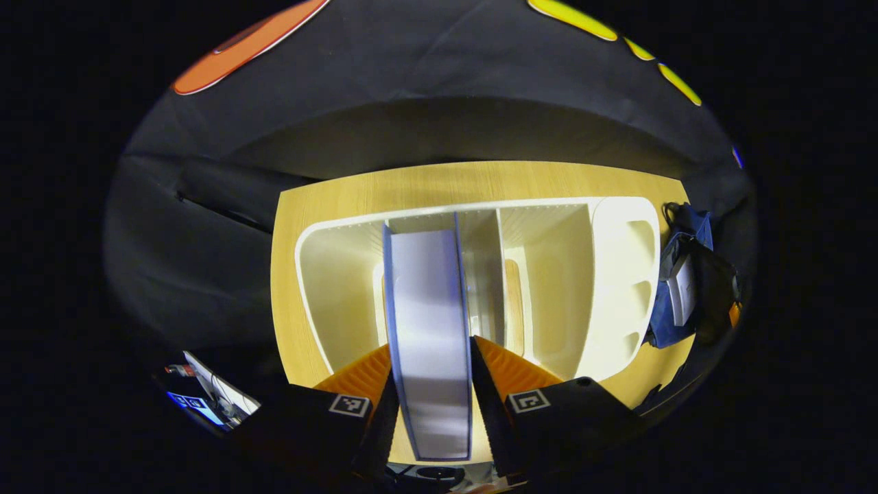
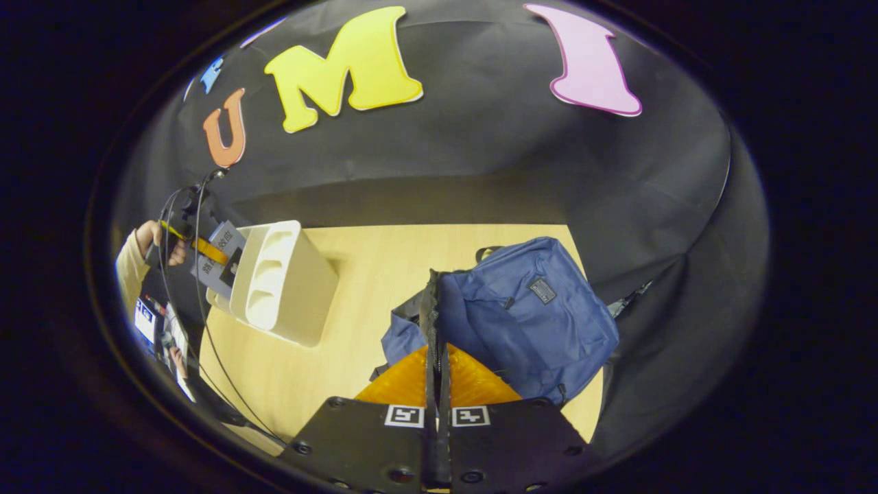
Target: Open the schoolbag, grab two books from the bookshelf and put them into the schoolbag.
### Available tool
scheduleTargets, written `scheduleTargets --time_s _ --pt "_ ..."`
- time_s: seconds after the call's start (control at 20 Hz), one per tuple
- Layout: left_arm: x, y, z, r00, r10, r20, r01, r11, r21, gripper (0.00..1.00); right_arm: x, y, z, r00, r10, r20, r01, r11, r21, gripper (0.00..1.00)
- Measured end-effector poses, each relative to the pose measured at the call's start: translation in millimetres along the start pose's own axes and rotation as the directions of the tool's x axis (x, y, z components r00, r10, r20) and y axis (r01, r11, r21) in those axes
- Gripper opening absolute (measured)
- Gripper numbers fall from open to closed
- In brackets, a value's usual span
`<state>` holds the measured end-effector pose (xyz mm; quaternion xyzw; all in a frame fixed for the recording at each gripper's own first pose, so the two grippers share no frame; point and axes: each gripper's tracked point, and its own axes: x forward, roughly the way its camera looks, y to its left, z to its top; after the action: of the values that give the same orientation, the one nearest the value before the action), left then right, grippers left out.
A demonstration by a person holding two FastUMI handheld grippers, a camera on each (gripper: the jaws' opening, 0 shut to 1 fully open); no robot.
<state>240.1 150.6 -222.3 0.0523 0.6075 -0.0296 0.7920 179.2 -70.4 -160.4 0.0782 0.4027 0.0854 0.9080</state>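
Note:
In the left gripper view my left gripper (image 1: 432, 346) is shut on a book (image 1: 425, 288) with blue covers and white pages. The book stands on edge in front of the white bookshelf (image 1: 617, 274), whose compartments look bare. The blue schoolbag (image 1: 662, 322) lies to the right of the shelf, and something white shows in its opening. In the right gripper view my right gripper (image 2: 436, 351) is shut on the black edge of the schoolbag's (image 2: 535, 315) opening and holds it up. Far left, a hand (image 2: 152, 240) holds the left gripper (image 2: 206, 250) by the bookshelf (image 2: 281, 288).
The shelf and bag rest on a light wooden table (image 2: 370, 261) backed by the black cloth wall. Cables (image 2: 206, 343) hang off the table's left edge. Bare tabletop lies between shelf and bag.

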Motion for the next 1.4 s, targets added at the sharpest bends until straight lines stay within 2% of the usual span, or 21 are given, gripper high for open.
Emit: scheduleTargets --time_s 0.05,0.15,0.2,0.25,0.4,0.75,1.2,1.4 --pt "1.7 -2.1 1.3 1.000 -0.012 0.002 0.012 1.000 -0.002 0.63 0.0 0.1 -1.2 1.000 0.000 -0.002 0.000 1.000 0.001 0.00" --pt "2.1 -9.8 1.0 0.999 -0.046 0.001 0.046 0.999 -0.002 0.53 1.8 1.3 -1.9 1.000 0.006 -0.003 -0.006 1.000 0.011 0.00" --pt "2.8 -15.5 -1.4 0.998 -0.062 -0.007 0.062 0.998 -0.003 0.55 2.4 1.3 -2.8 1.000 0.008 -0.003 -0.008 1.000 0.014 0.00" --pt "0.8 -16.4 -4.2 0.998 -0.069 -0.013 0.069 0.998 -0.013 0.48 2.1 0.6 -3.1 1.000 0.010 -0.003 -0.010 1.000 0.014 0.00" --pt "-9.6 -17.6 -11.3 0.997 -0.076 -0.011 0.076 0.996 -0.047 0.47 0.9 0.3 -4.9 1.000 0.020 0.002 -0.020 1.000 0.013 0.00" --pt "-75.8 -28.5 -38.0 0.993 -0.099 0.057 0.104 0.990 -0.096 0.46 0.0 -0.5 -6.6 0.997 0.071 0.012 -0.071 0.997 0.017 0.00" --pt "-158.3 -39.0 -101.6 0.992 -0.084 0.091 0.095 0.987 -0.126 0.45 0.6 -8.8 -12.1 0.992 0.124 0.037 -0.124 0.992 0.001 0.00" --pt "-185.1 -62.2 -129.9 0.987 -0.118 0.109 0.133 0.981 -0.140 0.45 2.1 -7.8 -16.6 0.988 0.151 0.034 -0.151 0.989 -0.006 0.00"
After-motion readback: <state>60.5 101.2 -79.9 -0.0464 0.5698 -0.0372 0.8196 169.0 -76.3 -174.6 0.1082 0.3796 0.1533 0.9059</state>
